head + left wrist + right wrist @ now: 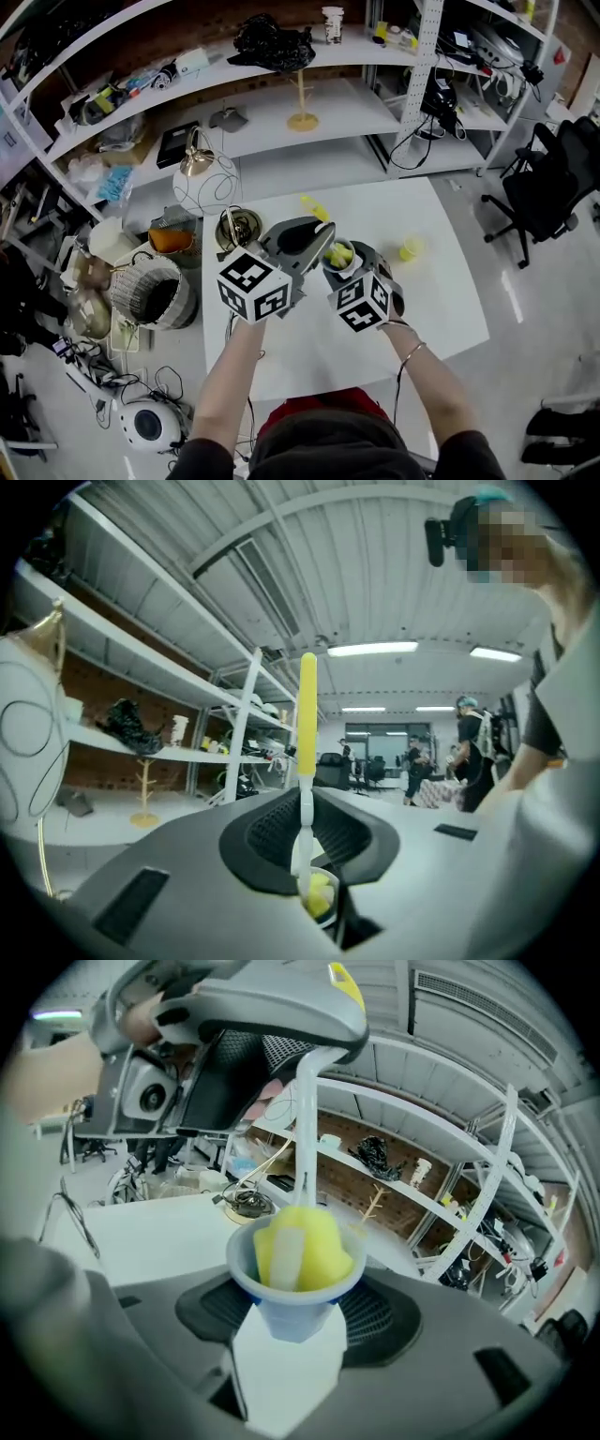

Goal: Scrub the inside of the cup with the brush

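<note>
My right gripper [349, 272] is shut on a small pale-blue cup [281, 1321], held upright above the white table [441, 300]. The brush's yellow sponge head [323, 1241] sits down inside the cup [339, 258] and fills most of its mouth. My left gripper [322, 240] comes in from the left, shut on the brush's white stem [300, 827]. It stands just above the cup's rim. The yellow end of the handle [307, 705] pokes out past the left gripper's jaws. The cup's bottom is hidden between the right gripper's [295, 1312] jaws.
A small yellow object [410, 248] lies on the table to the right of the cup. A metal bowl [237, 228], a white globe lamp [206, 183] and a wicker basket [155, 295] crowd the left side. Shelves with a wooden stand [302, 103] are behind; an office chair [553, 187] is at right.
</note>
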Demonstrator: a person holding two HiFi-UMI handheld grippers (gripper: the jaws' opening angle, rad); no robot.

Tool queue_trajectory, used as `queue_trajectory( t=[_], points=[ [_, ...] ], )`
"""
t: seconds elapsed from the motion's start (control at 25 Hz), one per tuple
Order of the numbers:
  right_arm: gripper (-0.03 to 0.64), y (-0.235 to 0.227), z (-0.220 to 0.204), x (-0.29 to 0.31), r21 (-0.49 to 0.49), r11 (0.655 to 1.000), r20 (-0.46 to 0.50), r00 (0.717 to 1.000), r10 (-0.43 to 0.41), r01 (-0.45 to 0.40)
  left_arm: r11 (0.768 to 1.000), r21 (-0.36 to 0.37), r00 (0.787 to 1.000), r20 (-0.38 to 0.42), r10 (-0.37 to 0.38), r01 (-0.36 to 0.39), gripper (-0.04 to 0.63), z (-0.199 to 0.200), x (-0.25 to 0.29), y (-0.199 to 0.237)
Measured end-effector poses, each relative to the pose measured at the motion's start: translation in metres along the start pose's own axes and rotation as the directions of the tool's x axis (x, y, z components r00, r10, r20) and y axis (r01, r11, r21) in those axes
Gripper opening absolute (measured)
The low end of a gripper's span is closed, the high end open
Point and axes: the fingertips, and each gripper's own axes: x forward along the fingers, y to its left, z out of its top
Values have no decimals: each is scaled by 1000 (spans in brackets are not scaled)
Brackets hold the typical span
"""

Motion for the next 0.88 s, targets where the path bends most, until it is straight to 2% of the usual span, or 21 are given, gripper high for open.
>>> queue_trajectory(
  t=[0.08, 0.2, 0.36, 0.52, 0.72, 0.88],
  points=[
    [290, 6, 0, 0, 3, 999, 14, 999, 36, -36, 991, 98, 995, -33, -94, 96, 41, -1, -1, -12],
    [290, 16, 0, -1, -12, 997, 33, 997, 77, -76, 958, 204, 978, -88, -189, 203, 41, -4, -2, -25],
    [290, 19, -2, -1, 22, 994, 53, 993, 109, -110, 928, 252, 961, -116, -252, 274, 41, -6, -6, -31],
    [290, 16, -2, -3, 83, 991, 74, 992, 101, -107, 925, 254, 958, -119, -260, 283, 43, -3, -12, -29],
    [290, 14, -1, -4, 100, 992, 82, 994, 68, -77, 933, 252, 965, -117, -233, 256, 43, -1, -14, -28],
    [290, 15, -2, -1, 112, 992, 78, 995, 55, -64, 929, 271, 967, -118, -228, 252, 43, 0, -18, -29]
  ],
)
